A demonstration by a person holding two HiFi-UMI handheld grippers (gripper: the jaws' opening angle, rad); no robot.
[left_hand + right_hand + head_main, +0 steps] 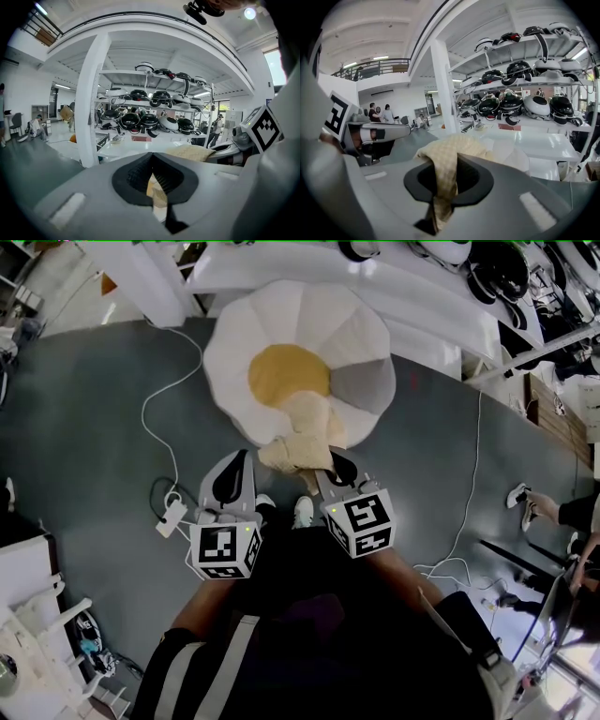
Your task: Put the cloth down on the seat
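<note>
1. Two grippers sit side by side low in the head view, both aimed at the seat [234,352]; its near edge lies just beyond the jaw tips
2. Seat is a flower-shaped floor cushion with white petals, one grey petal and a yellow centre, standing on grey floor [84,427]
3. Room: open floor left and right of the seat; the seat's far edge is close to a white bench [281,277]
4. Clutter: a white cable [143,418] loops over the floor off the seat's left edge and runs down to a power strip [172,517] just beside the left gripper; a second cable [475,465] runs down the right side, well apart from the seat
5. Left gripper [239,465] [152,173]: jaws closed down on a thin corner of the cloth [157,194], a beige sliver pinched between the ribbed pads
6. Right gripper [336,465] [445,183]: jaws clamped on a thicker bunch; the cloth [450,150] heaps over the top of the jaws and hangs down through the gap
7. Cloth [295,451] is beige and bunched, spanning between the two sets of jaw tips; its upper part overlaps the seat's near edge and reaches toward the yellow centre; can't tell if it rests on the seat or hangs above it
8. Person's shoes [303,512] are on the floor between the grippers, just short of the seat's near edge
9. Ahead in the gripper views: shelves of helmets [150,117] and a white pillar [89,103]
</note>
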